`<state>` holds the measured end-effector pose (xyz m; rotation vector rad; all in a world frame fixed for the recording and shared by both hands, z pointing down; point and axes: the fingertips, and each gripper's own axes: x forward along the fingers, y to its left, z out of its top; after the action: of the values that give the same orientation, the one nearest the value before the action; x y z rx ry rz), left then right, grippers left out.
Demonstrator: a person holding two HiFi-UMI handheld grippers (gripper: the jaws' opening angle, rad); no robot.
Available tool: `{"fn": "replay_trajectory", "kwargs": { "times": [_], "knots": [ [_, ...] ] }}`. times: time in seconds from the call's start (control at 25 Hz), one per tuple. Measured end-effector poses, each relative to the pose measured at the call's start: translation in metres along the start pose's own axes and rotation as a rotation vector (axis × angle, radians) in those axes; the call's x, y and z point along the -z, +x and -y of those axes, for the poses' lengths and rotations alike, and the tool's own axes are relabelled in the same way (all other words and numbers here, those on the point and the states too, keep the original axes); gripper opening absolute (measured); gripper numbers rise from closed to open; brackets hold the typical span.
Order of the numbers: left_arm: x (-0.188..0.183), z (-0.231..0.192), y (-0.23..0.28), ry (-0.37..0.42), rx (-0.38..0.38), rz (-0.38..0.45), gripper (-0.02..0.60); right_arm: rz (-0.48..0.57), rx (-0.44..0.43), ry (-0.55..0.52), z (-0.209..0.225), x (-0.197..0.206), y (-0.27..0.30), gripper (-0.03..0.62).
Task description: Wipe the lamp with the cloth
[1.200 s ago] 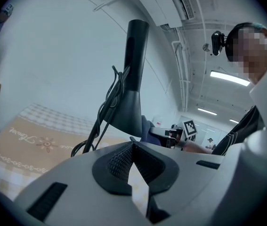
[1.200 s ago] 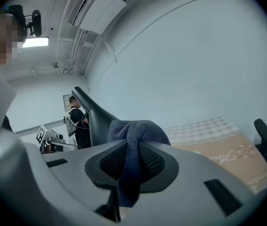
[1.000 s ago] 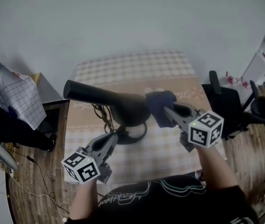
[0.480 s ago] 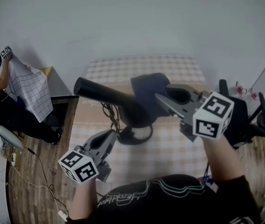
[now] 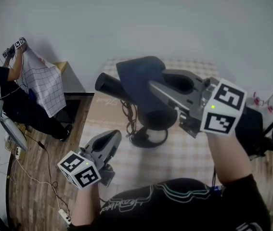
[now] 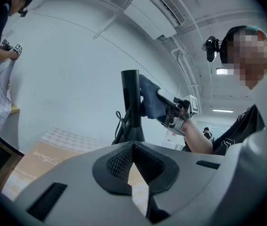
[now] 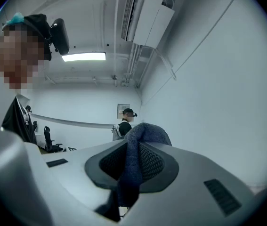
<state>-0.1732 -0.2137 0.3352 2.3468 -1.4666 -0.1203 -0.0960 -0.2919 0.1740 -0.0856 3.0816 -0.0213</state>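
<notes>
Head view: our right gripper [image 5: 151, 84] has its jaws clamped on the cloth [image 5: 134, 78] against the upper arm of the lamp [image 5: 155, 119], while our left gripper [image 5: 113, 137] has its jaws together and empty near the lamp's base, so we press evenly and stroke along the arm.

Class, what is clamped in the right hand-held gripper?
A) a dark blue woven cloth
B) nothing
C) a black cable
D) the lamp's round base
A: in the right gripper view, the right hand-held gripper has its jaws pinched on the dark blue woven cloth.
</notes>
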Motion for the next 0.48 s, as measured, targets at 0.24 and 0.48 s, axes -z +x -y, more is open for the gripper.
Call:
{"fn": "replay_trajectory", "kwargs": {
  "times": [0.24,0.48],
  "knots": [
    [-0.004,-0.005,-0.015,0.001,-0.029,0.011,0.000,0.037,-0.044,0.004,-0.006,-0.017,0.021,0.057],
    [-0.008,-0.007,-0.021,0.007,-0.042,0.020,0.000,0.019,-0.039,-0.006,0.002,-0.012,0.037,0.057]
  ]
}}
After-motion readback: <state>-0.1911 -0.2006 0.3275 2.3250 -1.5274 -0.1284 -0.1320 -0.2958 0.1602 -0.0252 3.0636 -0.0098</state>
